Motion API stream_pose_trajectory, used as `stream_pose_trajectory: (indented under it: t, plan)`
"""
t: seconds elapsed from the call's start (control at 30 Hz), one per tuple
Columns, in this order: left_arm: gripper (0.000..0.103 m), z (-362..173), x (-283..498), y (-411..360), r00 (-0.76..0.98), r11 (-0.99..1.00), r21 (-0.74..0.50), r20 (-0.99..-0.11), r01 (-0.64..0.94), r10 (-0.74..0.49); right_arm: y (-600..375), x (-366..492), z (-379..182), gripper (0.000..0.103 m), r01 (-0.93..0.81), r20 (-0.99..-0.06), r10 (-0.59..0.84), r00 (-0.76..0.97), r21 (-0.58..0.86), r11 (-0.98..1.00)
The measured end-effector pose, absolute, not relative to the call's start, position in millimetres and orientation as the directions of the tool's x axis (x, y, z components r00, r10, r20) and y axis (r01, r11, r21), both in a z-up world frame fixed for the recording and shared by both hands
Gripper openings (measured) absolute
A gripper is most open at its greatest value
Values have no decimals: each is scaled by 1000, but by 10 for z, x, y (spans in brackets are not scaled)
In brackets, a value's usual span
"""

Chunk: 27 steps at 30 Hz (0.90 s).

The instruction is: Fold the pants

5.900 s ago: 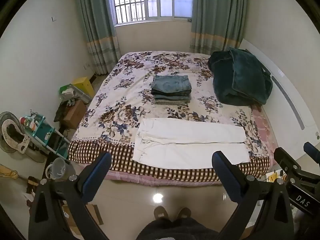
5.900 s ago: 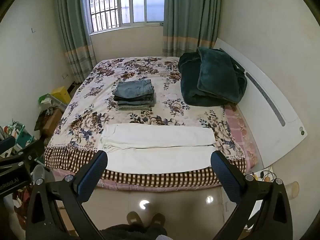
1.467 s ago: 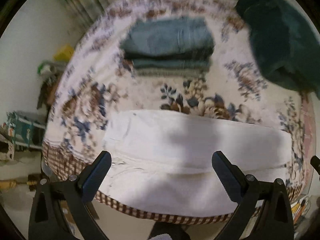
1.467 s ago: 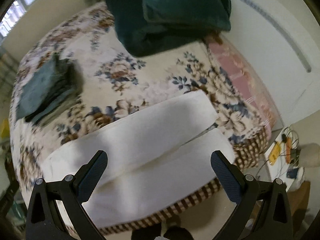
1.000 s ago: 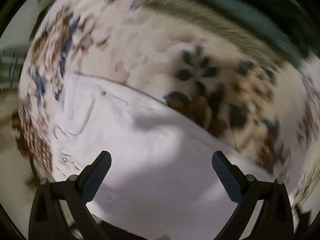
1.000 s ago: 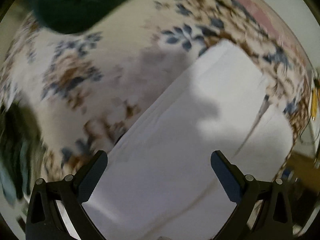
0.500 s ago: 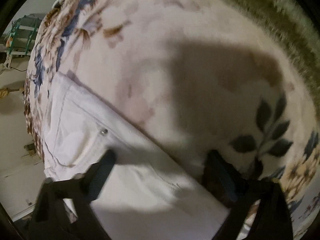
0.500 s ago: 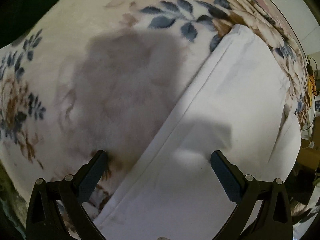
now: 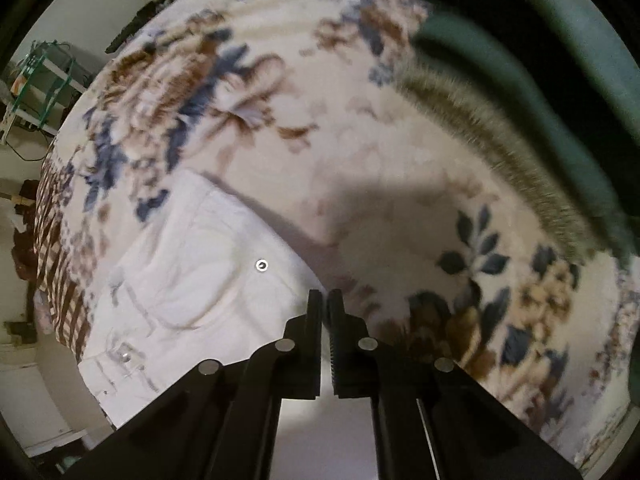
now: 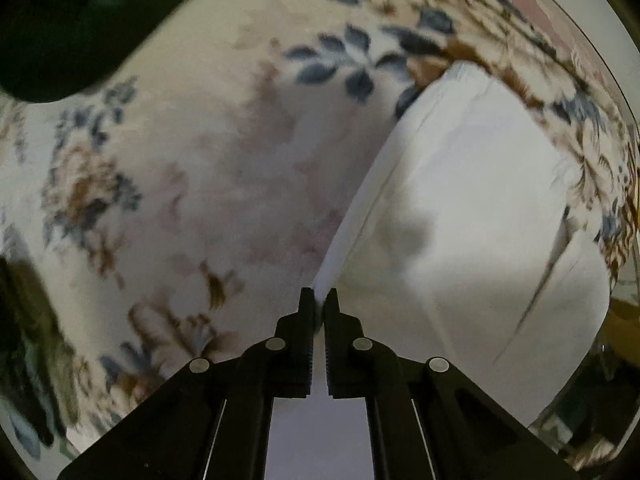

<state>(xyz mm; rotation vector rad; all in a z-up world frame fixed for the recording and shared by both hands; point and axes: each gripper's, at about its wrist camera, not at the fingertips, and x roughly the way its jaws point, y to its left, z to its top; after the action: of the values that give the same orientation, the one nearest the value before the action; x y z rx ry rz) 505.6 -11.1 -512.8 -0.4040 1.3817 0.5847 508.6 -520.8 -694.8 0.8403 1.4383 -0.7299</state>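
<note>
The white pants (image 9: 192, 280) lie flat on the flowered bedspread (image 9: 320, 128), waistband end with a metal rivet (image 9: 261, 266) in the left wrist view. My left gripper (image 9: 324, 300) points down and is shut on the far edge of the pants near the waist. In the right wrist view the leg end of the pants (image 10: 460, 220) spreads to the right. My right gripper (image 10: 319, 298) is shut on the far edge of that leg, and a thin ridge of white cloth rises into its jaws.
A stack of folded jeans (image 9: 540, 60) sits just beyond the left gripper. A dark green blanket (image 10: 60, 20) lies at the upper left of the right wrist view. The bed's checked border (image 9: 56, 240) and a green shelf (image 9: 44, 72) are at the left.
Both grippers came down over the far edge of the pants and went from wide open to shut on the cloth. The left view has pulled back a little from the bed.
</note>
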Motion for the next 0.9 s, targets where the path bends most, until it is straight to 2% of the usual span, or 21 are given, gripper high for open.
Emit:
stream_pose_trajectory:
  t: [0.17, 0.23, 0.37, 0.47, 0.57, 0.7, 0.77, 0.9]
  plan:
    - [1, -4516, 4752, -239, 209, 790, -24, -969, -613, 133, -5065, 4780, -6478, 4, 808, -990, 86, 116, 144, 571]
    - [1, -4438, 4559, -53, 252, 792, -57, -960, -608, 124, -5418, 4807, -6297, 4, 794, -983, 99, 156, 184, 580]
    - [1, -4190, 3981, 96, 310, 779, -121, -946, -615, 98, -5676, 4137, -5825, 4, 770, -971, 110, 210, 234, 594]
    - [1, -4162, 3378, 202, 310, 769, -127, -946, -627, 96, -5759, 3635, -5749, 4, 762, -967, 120, 224, 251, 596]
    - [1, -4360, 2944, 277, 264, 762, -95, -959, -640, 102, -5750, 3159, -5774, 4, 757, -971, 127, 204, 238, 609]
    - [0, -4966, 2414, 436, 148, 710, -21, -982, -704, 118, -5706, 2673, -6050, 4, 746, -983, 126, 132, 182, 640]
    - [0, -5196, 2270, 528, 115, 682, 22, -981, -731, 155, -5689, 2549, -6221, 4, 744, -989, 115, 94, 146, 652]
    - [0, -5612, 2112, 724, 65, 629, 35, -989, -776, 136, -5700, 2329, -6592, 4, 735, -995, 99, 14, 78, 674]
